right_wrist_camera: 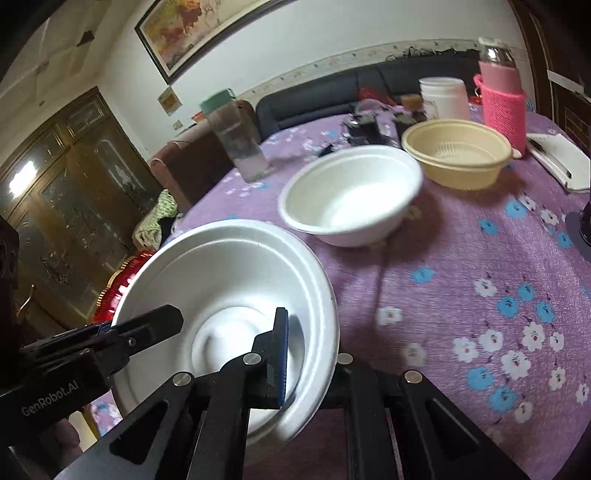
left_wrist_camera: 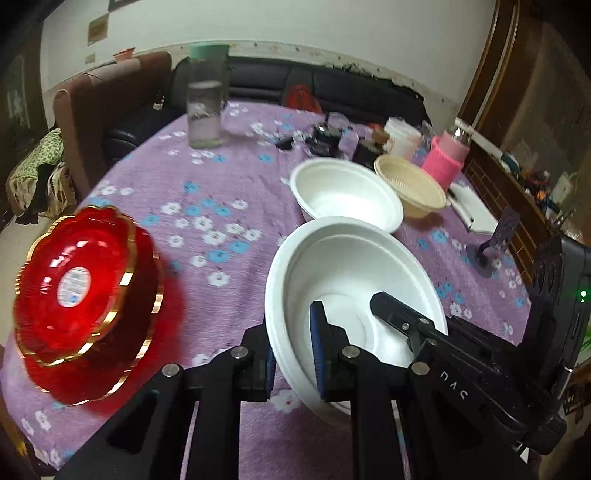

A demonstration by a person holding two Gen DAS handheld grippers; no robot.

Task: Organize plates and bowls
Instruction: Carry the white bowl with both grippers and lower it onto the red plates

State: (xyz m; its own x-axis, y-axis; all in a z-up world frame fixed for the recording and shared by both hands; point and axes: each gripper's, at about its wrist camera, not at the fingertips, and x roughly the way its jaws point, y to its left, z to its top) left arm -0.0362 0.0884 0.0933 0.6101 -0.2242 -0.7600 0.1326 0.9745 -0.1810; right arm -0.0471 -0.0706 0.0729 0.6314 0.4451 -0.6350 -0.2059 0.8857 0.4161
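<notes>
Your left hand-held gripper (left_wrist_camera: 293, 354) is clamped on the near rim of the white foam bowl (left_wrist_camera: 354, 280), one pad inside, one outside. Your right hand-held gripper (right_wrist_camera: 306, 354) pinches the same bowl (right_wrist_camera: 229, 280) on its rim from the other side. Each wrist view catches the other gripper's finger reaching into the bowl. Bowl sits tilted above the purple floral table (left_wrist_camera: 221, 177); contact with the cloth can't be read.

Second white bowl (left_wrist_camera: 345, 194) is just beyond the held one, on the table, with the beige bowl (left_wrist_camera: 410, 188) beside it, rims close or touching.

Left view only: stack of red gold-rimmed plates (left_wrist_camera: 85, 291) in full at the table's left edge, label in the centre. Right view shows just a red sliver of it (right_wrist_camera: 118, 291) behind the held bowl's rim.

Right view only: framed picture (right_wrist_camera: 199, 29) on the wall and the wooden cabinet (right_wrist_camera: 66, 206).

Both views: clear bottle with green lid (left_wrist_camera: 207, 99), pink-sleeved bottle (left_wrist_camera: 448, 155), white jar (right_wrist_camera: 443, 98) at the far side.
</notes>
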